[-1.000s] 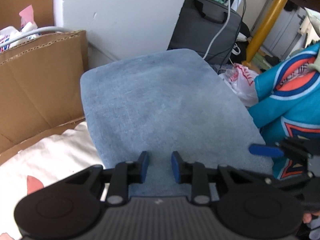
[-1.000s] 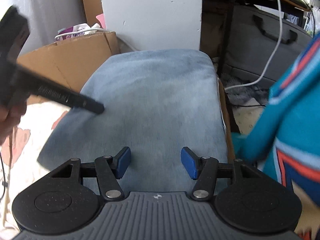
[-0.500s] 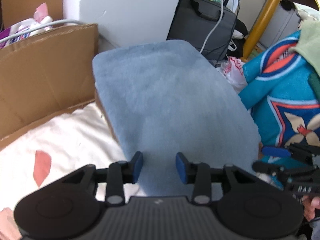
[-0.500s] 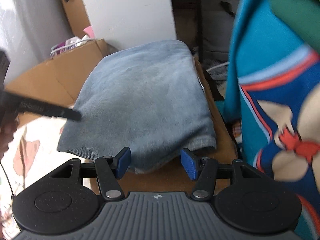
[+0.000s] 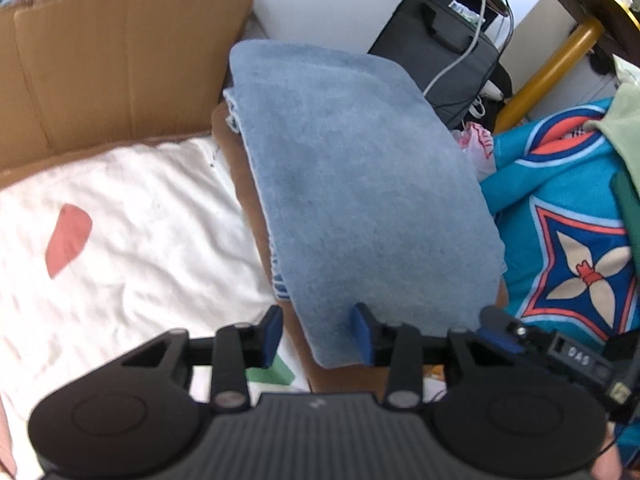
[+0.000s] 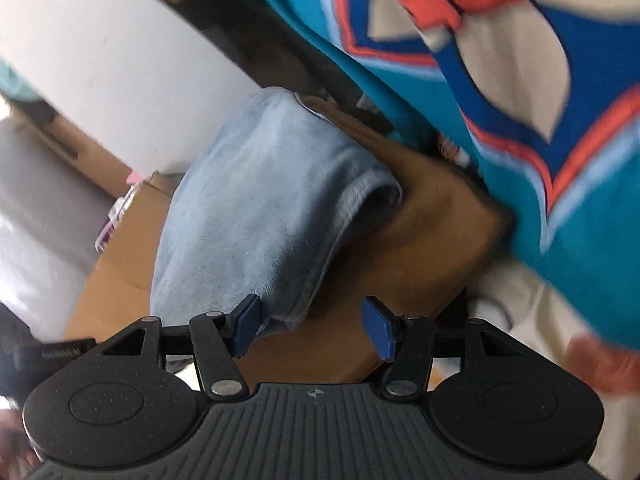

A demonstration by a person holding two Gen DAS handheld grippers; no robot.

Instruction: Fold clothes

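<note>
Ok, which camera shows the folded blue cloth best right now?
The left wrist view: the folded blue cloth lies sharp and whole from above on a brown surface. The right wrist view shows it tilted and blurred, mostly its near folded edge.

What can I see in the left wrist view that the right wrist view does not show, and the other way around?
Only the left wrist view shows the white sheet with its pink patch, the dark bag and the yellow pole. Only the right wrist view shows the folded blue garment's rolled side edge. Both show the folded blue garment, the brown surface beneath it, and the teal patterned fabric.
</note>
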